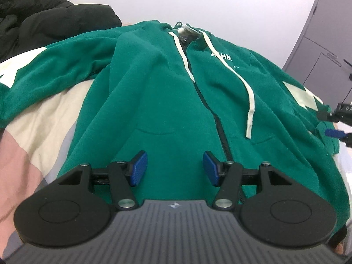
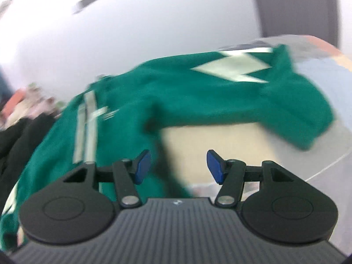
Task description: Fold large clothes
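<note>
Green zip hoodie (image 1: 154, 101) is spread face up on the bed (image 1: 33, 118), sleeves out to both sides, hem nearest. Looks like thick soft fleece, floppy and a bit heavy, so I'd pinch it at a cuff or hem corner. Left gripper (image 1: 173, 168) and right gripper (image 2: 178, 166) both gape, holding nothing. Black jacket (image 1: 44, 19) far left.

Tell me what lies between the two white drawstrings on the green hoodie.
In the left wrist view, between the left drawstring and the right drawstring of the green hoodie lie the dark zipper and green fabric, nothing else.
</note>
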`<state>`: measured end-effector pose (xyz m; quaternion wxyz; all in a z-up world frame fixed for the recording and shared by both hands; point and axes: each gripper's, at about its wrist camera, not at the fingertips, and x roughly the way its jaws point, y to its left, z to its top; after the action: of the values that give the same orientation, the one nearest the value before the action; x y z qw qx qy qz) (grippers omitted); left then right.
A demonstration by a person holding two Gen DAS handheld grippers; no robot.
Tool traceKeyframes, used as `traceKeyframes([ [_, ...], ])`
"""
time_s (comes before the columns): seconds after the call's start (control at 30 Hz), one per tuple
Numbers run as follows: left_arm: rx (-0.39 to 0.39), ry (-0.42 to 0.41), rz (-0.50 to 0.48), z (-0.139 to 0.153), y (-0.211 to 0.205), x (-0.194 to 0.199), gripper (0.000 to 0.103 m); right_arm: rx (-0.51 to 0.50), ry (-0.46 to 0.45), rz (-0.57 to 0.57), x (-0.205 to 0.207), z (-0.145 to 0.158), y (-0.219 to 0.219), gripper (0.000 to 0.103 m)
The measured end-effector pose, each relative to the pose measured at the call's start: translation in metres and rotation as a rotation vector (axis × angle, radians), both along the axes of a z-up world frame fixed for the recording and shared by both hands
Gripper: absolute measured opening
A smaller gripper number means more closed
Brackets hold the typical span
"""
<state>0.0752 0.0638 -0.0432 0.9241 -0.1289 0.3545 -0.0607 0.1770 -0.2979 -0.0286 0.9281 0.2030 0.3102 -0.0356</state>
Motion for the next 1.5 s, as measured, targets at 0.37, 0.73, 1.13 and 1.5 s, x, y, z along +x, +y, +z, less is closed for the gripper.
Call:
traceKeyframes([
  [0.37,0.004,-0.01,0.004,0.003,-0.002,-0.01,0.062,-0.137,0.232,-0.121,0.036,-0.061,-0.062,0.057],
  [0.73,-0.011,0.0,-0.02,-0.002,-0.004,-0.007,0.062,-0.285,0.02,-0.336,0.045,-0.008,-0.144,0.057],
  [1.13,-0.025,0.012,0.011,-0.01,-0.01,0.004,0.062,0.34,-0.112,-0.527,-0.028,-0.042,-0.173,0.071],
  [1.5,-0.009,0.016,-0.03,-0.011,-0.015,-0.006,0.063,0.428,-0.109,-0.543,-0.004,-0.088,-0.202,0.08],
])
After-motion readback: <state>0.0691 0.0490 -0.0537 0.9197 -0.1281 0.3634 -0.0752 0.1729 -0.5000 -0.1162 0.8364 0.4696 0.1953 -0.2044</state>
